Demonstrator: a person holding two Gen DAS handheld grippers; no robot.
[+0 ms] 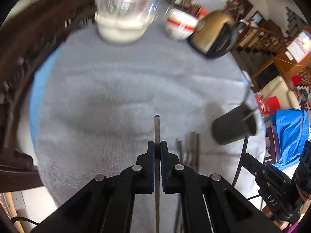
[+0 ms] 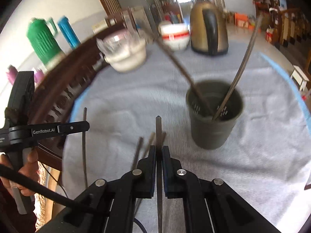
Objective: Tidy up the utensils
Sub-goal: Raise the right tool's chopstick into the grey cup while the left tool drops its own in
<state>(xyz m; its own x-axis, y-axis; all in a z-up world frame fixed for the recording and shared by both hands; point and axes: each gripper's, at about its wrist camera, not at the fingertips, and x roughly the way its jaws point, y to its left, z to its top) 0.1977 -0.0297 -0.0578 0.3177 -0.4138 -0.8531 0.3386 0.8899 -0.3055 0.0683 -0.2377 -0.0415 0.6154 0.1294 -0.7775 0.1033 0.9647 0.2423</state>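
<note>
In the left wrist view my left gripper (image 1: 157, 145) is shut on a thin metal chopstick (image 1: 157, 128), lifted above the grey cloth (image 1: 116, 89). My right gripper (image 2: 159, 149) is likewise shut on a dark chopstick (image 2: 158, 130). A dark green cup (image 2: 212, 130) stands just right of it, with two chopsticks (image 2: 239, 71) leaning inside. Several loose chopsticks (image 2: 139, 151) lie on the cloth beside the right gripper's fingers; they also show as chopsticks (image 1: 190, 149) in the left view. The left gripper (image 2: 85, 126) appears at the left edge of the right view.
At the back stand a glass bowl on a white bowl (image 2: 126, 52), a red-striped white bowl (image 2: 175, 36) and a gold kettle (image 2: 209, 31). A dark wooden rail (image 2: 64, 81) borders the cloth on the left. Green and blue flasks (image 2: 42, 38) stand behind it.
</note>
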